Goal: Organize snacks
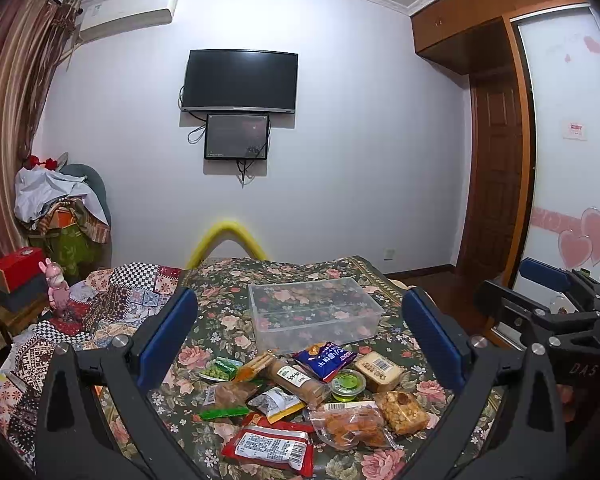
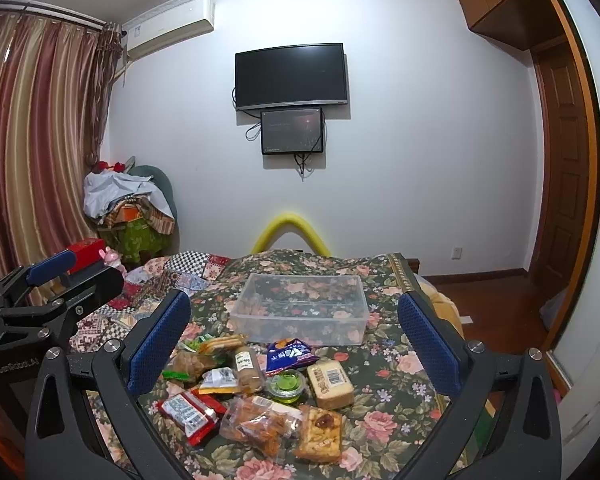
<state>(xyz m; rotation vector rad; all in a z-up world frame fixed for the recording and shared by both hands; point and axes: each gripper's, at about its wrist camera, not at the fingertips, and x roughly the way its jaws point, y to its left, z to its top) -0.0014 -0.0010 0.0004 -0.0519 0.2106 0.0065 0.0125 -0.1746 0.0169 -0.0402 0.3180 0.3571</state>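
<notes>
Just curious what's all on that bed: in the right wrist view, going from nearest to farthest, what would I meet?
Nut brittle bar → green jelly cup → blue snack bag → clear plastic box → yellow foam tube → wall television.

I'm working in a home bedroom: a floral bedspread (image 1: pixel 228 320), striped curtains (image 2: pixel 32 140), a wall-mounted television (image 1: pixel 241 81), an air conditioner (image 2: pixel 168 28) and a wooden wardrobe (image 1: pixel 480 20).

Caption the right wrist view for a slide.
Open right gripper hovers over piled snack packets before an empty clear plastic bin.
</notes>
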